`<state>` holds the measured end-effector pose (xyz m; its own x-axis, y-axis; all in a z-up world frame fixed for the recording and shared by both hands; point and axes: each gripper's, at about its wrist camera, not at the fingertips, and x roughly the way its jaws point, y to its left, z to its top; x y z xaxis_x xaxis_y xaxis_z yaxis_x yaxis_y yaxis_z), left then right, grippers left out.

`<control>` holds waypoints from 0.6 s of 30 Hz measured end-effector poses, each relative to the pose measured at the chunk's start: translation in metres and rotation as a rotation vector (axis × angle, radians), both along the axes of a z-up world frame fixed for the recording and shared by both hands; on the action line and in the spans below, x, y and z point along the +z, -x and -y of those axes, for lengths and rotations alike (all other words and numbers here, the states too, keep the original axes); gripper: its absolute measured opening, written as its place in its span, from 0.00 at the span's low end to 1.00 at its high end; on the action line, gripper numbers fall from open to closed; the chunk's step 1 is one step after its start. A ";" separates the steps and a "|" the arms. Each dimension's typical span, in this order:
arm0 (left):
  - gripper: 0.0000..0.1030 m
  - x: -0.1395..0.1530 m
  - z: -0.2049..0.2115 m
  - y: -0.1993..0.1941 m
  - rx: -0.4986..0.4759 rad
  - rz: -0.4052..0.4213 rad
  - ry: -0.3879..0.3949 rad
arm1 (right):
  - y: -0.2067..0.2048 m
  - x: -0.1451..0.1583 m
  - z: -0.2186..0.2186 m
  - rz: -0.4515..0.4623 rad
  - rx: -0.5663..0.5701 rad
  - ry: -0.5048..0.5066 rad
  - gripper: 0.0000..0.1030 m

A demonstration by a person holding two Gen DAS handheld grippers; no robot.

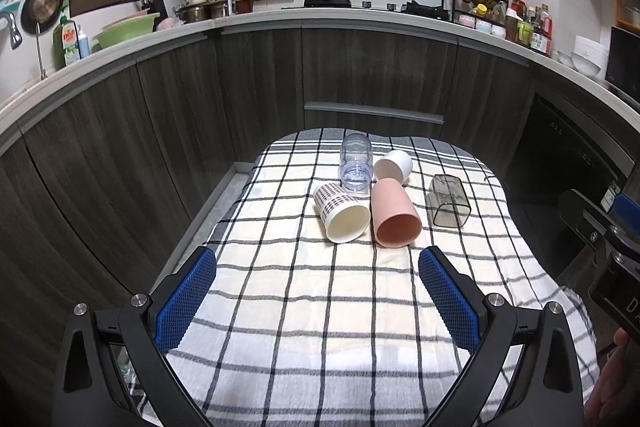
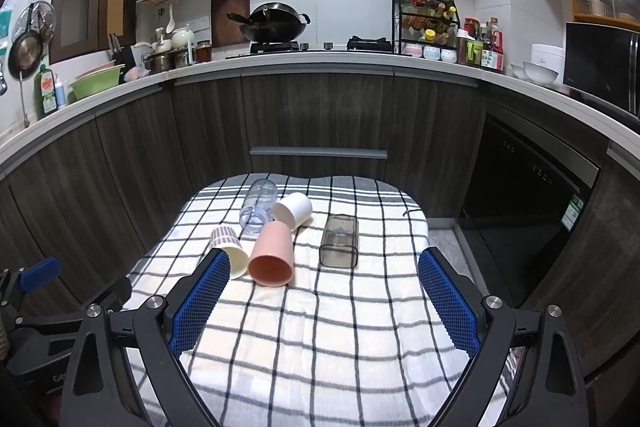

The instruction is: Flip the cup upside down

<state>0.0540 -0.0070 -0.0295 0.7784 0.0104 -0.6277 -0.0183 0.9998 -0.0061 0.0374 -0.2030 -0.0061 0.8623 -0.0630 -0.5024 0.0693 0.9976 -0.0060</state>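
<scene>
Several cups lie on their sides on a checked cloth (image 1: pixel 320 307) (image 2: pixel 320 327): a patterned paper cup (image 1: pixel 340 213) (image 2: pixel 230 247), a pink cup (image 1: pixel 394 213) (image 2: pixel 272 255), a clear round cup (image 1: pixel 355 163) (image 2: pixel 258 205), a white cup (image 1: pixel 394 166) (image 2: pixel 293 210) and a smoky square cup (image 1: pixel 449 201) (image 2: pixel 340 241). My left gripper (image 1: pixel 318 291) is open and empty, short of the cups. My right gripper (image 2: pixel 324 295) is open and empty, short of the cups; its left finger (image 2: pixel 200 303) overlaps the paper cup.
The cloth covers a small table in front of dark wood kitchen cabinets (image 1: pixel 360 75) (image 2: pixel 320 119). A dishwasher (image 2: pixel 528 207) stands to the right. The right gripper's body (image 1: pixel 604 239) shows at the left view's right edge, the left gripper's body (image 2: pixel 36 307) at the right view's left edge.
</scene>
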 end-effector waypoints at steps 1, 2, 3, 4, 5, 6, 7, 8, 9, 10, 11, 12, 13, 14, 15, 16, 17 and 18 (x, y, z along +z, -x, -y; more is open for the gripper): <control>1.00 0.000 0.000 -0.004 0.002 -0.002 0.002 | -0.003 0.001 0.000 -0.001 0.000 0.001 0.93; 1.00 -0.001 0.000 -0.009 0.003 -0.004 0.007 | -0.008 0.000 0.000 -0.002 0.001 0.001 0.92; 1.00 -0.001 0.001 -0.014 0.005 -0.007 0.005 | -0.012 0.001 0.000 -0.004 0.002 0.000 0.92; 1.00 -0.001 0.002 -0.019 0.008 -0.010 0.000 | -0.016 0.001 0.000 -0.006 0.003 0.000 0.93; 1.00 -0.001 0.002 -0.025 0.010 -0.013 -0.002 | -0.020 0.001 0.000 -0.008 0.004 0.001 0.93; 1.00 -0.001 0.002 -0.029 0.010 -0.015 0.001 | -0.025 0.002 0.000 -0.010 0.005 0.003 0.93; 1.00 -0.002 0.002 -0.036 0.013 -0.019 0.007 | -0.029 0.002 0.001 -0.012 0.007 0.004 0.93; 1.00 -0.002 0.003 -0.041 0.015 -0.026 0.012 | -0.034 0.002 0.000 -0.013 0.011 0.007 0.93; 1.00 -0.003 0.003 -0.047 0.015 -0.033 0.018 | -0.038 0.003 0.000 -0.013 0.013 0.010 0.93; 1.00 -0.004 0.004 -0.054 0.014 -0.042 0.025 | -0.042 0.003 0.000 -0.013 0.015 0.014 0.93; 1.00 -0.006 0.005 -0.059 0.016 -0.049 0.028 | -0.048 0.003 -0.001 -0.014 0.018 0.018 0.93; 1.00 -0.007 0.006 -0.065 0.019 -0.060 0.030 | -0.054 0.003 -0.001 -0.017 0.020 0.021 0.93; 1.00 -0.010 0.006 -0.073 0.020 -0.075 0.035 | -0.057 0.002 0.000 -0.019 0.021 0.022 0.93; 1.00 -0.013 0.007 -0.083 0.025 -0.098 0.042 | -0.064 0.001 0.000 -0.023 0.020 0.023 0.93; 1.00 -0.016 0.007 -0.089 0.028 -0.110 0.046 | -0.070 -0.001 0.002 -0.028 0.019 0.022 0.93; 1.00 -0.019 0.008 -0.097 0.032 -0.129 0.052 | -0.075 -0.002 0.003 -0.032 0.017 0.020 0.93; 1.00 -0.024 0.009 -0.107 0.038 -0.151 0.056 | -0.082 -0.004 0.004 -0.039 0.014 0.018 0.93; 1.00 -0.029 0.010 -0.117 0.042 -0.174 0.061 | -0.088 -0.005 0.006 -0.045 0.013 0.015 0.93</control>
